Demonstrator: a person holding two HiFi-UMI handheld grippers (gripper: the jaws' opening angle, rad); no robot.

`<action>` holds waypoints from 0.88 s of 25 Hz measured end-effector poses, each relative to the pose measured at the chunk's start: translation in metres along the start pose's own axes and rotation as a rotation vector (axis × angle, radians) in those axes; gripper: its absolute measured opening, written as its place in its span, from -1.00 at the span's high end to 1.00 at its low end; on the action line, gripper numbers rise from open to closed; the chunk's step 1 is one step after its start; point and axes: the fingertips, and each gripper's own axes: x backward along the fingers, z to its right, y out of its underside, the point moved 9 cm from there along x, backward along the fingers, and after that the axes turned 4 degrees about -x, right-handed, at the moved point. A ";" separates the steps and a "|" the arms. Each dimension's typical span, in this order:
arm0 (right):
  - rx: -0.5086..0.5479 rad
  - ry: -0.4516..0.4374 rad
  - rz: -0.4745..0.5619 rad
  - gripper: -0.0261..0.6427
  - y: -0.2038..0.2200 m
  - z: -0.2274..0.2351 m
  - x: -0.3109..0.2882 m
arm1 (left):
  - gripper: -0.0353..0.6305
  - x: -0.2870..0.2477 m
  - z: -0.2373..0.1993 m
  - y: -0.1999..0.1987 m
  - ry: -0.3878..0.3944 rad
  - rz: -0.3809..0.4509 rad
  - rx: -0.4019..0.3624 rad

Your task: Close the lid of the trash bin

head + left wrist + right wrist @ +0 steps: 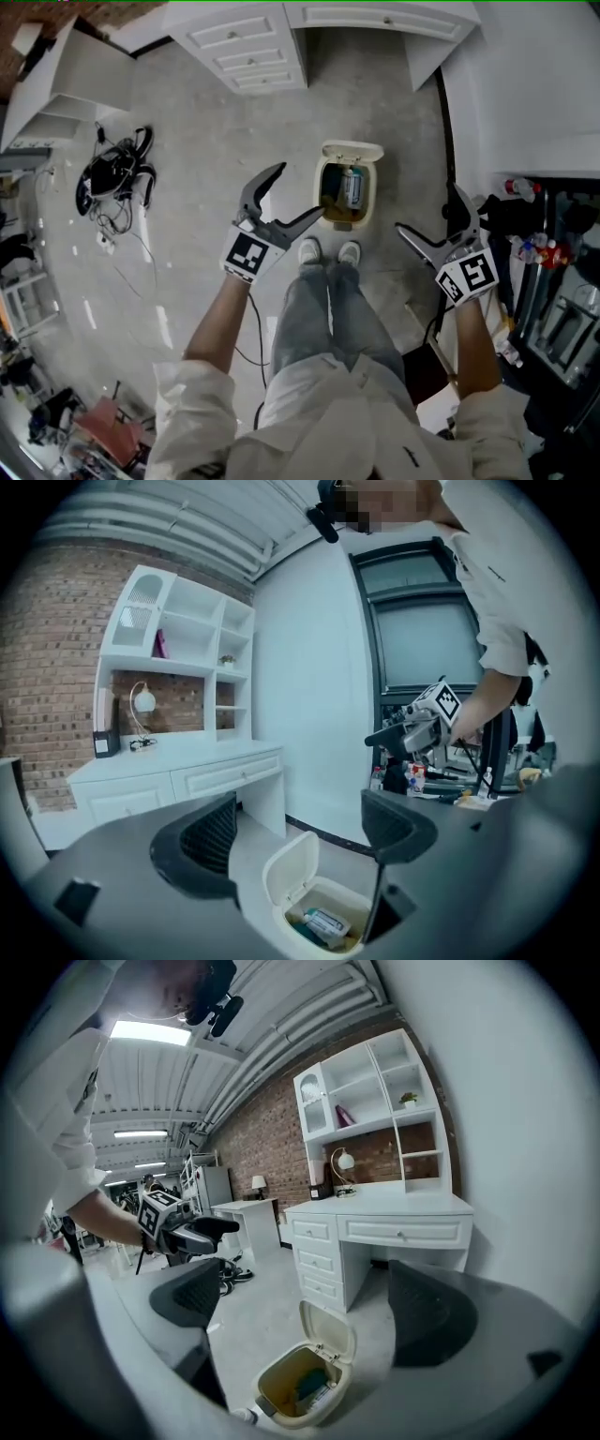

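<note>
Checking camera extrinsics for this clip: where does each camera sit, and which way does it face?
Head view: on the person's head, steeply down at the open trash bin; shows forearms, legs, shoes, left gripper, right gripper.
Left gripper view: on the left gripper, along its parted jaws, bin below; shows the person's right arm.
Right gripper view: on the right gripper, along its parted jaws toward bin and white desk; shows the left arm.
Shared: both gripper views catch the bin and the opposite gripper.
</note>
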 end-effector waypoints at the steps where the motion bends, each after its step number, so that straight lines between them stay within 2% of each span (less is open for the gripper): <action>1: 0.009 -0.002 -0.013 -0.79 0.008 0.005 -0.010 | -0.41 -0.007 -0.004 0.011 0.003 -0.005 0.002; 13: 0.009 0.020 -0.068 -0.78 0.117 0.064 -0.119 | -0.23 -0.092 -0.042 0.147 -0.019 -0.025 0.075; 17: 0.013 0.031 -0.067 -0.77 0.141 0.087 -0.150 | -0.14 -0.122 -0.048 0.181 -0.026 -0.015 0.096; 22: -0.007 0.046 -0.061 -0.73 0.172 0.092 -0.169 | -0.08 -0.138 -0.042 0.217 -0.027 -0.007 0.099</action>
